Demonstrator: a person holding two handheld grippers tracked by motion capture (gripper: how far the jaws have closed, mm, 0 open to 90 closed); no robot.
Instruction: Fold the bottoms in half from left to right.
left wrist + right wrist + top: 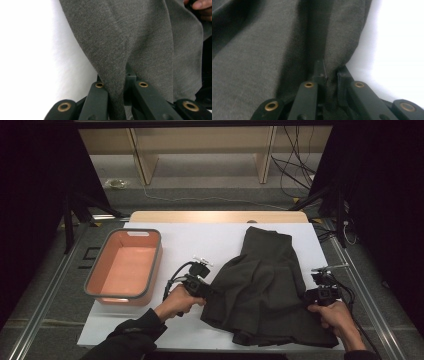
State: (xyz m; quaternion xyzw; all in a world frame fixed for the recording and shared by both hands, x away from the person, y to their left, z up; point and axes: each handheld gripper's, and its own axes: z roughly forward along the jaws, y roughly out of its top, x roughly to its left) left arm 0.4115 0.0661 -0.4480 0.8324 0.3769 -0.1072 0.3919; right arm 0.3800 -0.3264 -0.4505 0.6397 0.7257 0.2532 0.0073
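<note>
A dark grey garment (265, 280) lies crumpled on the white table (200, 240), right of centre. My left gripper (209, 290) holds the garment's left edge; in the left gripper view a fold of the grey fabric (117, 82) runs down between the two black jaws, pinched. My right gripper (312, 296) holds the right edge; in the right gripper view the cloth (332, 82) sits squeezed between the jaws, with white table (397, 50) to the right. A hand grips each tool from the near side.
An orange bin with a grey rim (125, 265) stands empty on the table's left part. Dark stands and cables lie beyond the far edge, beside a wooden shelf (200, 150). A person's fingers (200, 5) show at the left gripper view's top right.
</note>
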